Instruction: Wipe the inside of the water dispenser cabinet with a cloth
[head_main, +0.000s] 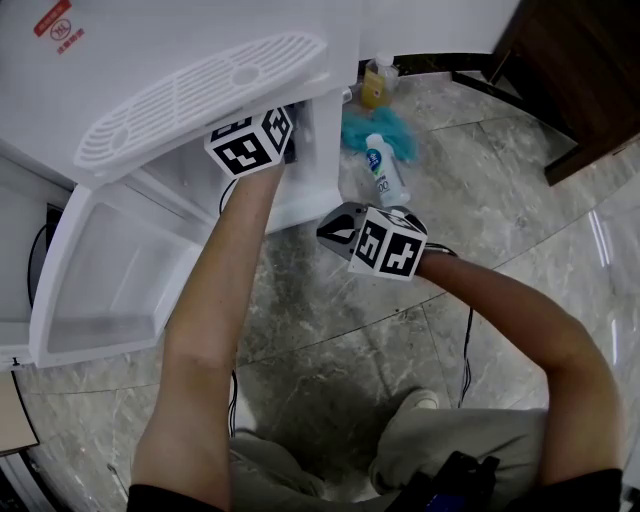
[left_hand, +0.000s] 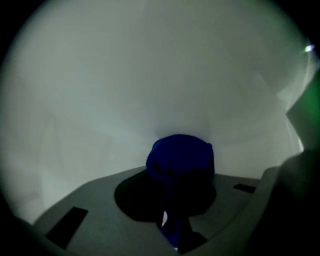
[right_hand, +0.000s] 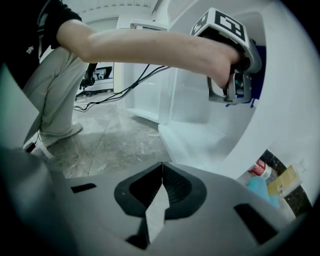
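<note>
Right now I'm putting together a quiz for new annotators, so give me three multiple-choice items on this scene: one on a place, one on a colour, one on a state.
1. Where is the left hand-held gripper?
A. On the floor
B. Inside the water dispenser cabinet
C. On the drip grille

2. What colour is the cloth in its jaws?
A. Blue
B. Yellow
C. Red

3. How do the jaws of the right hand-held gripper stand?
A. Wide open
B. Shut on the cloth
C. Shut, with nothing between them

Answers:
1 B: its view shows only the cabinet's white inner walls around it.
2 A: the bunched cloth ahead of the jaws is dark blue.
3 C: the pads meet, and only bare floor shows beyond them.
</note>
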